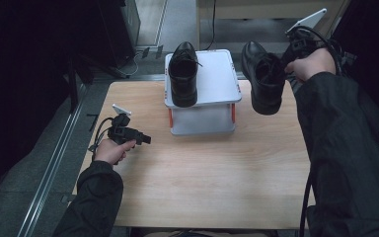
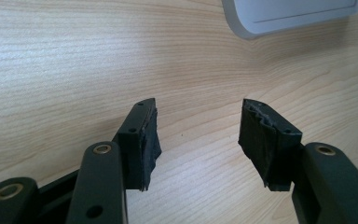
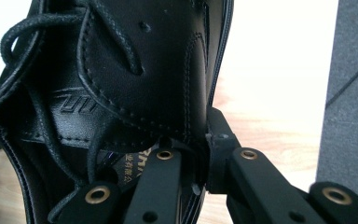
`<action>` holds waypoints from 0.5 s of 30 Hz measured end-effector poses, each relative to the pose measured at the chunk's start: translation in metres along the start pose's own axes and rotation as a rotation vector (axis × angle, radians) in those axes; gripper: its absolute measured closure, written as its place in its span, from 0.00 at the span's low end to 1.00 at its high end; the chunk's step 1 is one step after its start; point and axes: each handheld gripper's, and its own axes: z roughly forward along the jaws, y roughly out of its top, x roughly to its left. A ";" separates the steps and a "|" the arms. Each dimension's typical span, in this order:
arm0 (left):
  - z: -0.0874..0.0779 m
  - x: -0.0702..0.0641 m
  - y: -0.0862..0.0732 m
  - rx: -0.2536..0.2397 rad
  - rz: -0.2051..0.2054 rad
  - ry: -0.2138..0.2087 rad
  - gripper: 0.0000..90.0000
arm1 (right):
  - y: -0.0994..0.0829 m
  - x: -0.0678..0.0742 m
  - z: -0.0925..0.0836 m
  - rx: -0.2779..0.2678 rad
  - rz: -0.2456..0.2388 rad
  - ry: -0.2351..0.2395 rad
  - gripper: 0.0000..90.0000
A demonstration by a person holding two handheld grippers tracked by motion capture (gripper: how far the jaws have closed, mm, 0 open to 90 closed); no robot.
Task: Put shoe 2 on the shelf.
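One black lace-up shoe [image 1: 183, 74] stands on the white box [image 1: 217, 79] at the table's far middle. A second black shoe [image 1: 264, 79] hangs in the air to the right of the box, above the table's far right corner. My right gripper [image 1: 288, 61] is shut on that shoe's side wall near the opening; in the right gripper view the jaws clamp the leather edge [image 3: 200, 140], with laces and insole [image 3: 74, 116] to the left. My left gripper [image 1: 145, 139] rests low at the table's left, open, its black pads [image 2: 147, 140] apart over bare wood.
The wooden table [image 1: 202, 168] stretches in front of the box. The white box has orange corner posts [image 1: 233, 112] and a lower part beneath its lid. A corner of it [image 2: 289, 16] shows in the left gripper view. Dark floor and furniture surround the table.
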 end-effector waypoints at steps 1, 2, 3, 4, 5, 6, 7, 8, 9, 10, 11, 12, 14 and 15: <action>-0.001 0.001 -0.001 0.000 0.002 0.000 0.52 | 0.003 0.004 -0.001 -0.003 -0.001 0.000 0.96; -0.001 0.001 -0.002 -0.003 -0.002 0.001 0.52 | 0.006 0.008 -0.002 -0.004 -0.006 0.002 0.96; -0.002 0.002 -0.003 -0.004 -0.002 0.002 0.52 | 0.009 0.013 -0.002 -0.007 -0.007 0.003 0.96; -0.003 0.001 -0.005 -0.009 -0.009 0.002 0.52 | 0.012 0.018 -0.001 -0.006 -0.011 0.007 0.96; -0.003 0.002 -0.005 -0.009 -0.005 0.001 0.52 | 0.017 0.026 0.000 -0.003 -0.021 0.010 0.96; -0.004 0.002 -0.006 -0.009 0.001 0.004 0.52 | 0.019 0.028 0.001 0.000 -0.025 0.012 0.96; -0.004 0.002 -0.007 -0.008 -0.001 0.001 0.52 | 0.022 0.034 0.002 0.004 -0.028 0.013 0.96; -0.004 0.002 -0.008 -0.009 -0.006 -0.002 0.52 | 0.025 0.041 0.005 0.007 -0.036 0.007 0.96; -0.003 0.002 -0.008 -0.004 -0.003 -0.002 0.52 | 0.028 0.047 0.006 0.006 -0.042 0.007 0.96; -0.002 0.001 -0.008 0.004 0.005 0.000 0.51 | 0.030 0.052 0.008 0.007 -0.048 0.005 0.96; -0.001 0.000 -0.009 0.003 0.008 0.002 0.51 | 0.033 0.059 0.011 0.009 -0.054 0.007 0.96; 0.000 -0.002 -0.010 0.005 0.001 -0.001 0.51 | 0.035 0.063 0.013 0.010 -0.054 0.009 0.96; 0.000 -0.003 -0.011 0.008 0.011 0.003 0.51 | 0.039 0.072 0.017 0.013 -0.060 0.014 0.96; 0.000 -0.003 -0.011 0.008 0.014 0.004 0.51 | 0.041 0.076 0.020 0.013 -0.066 0.013 0.96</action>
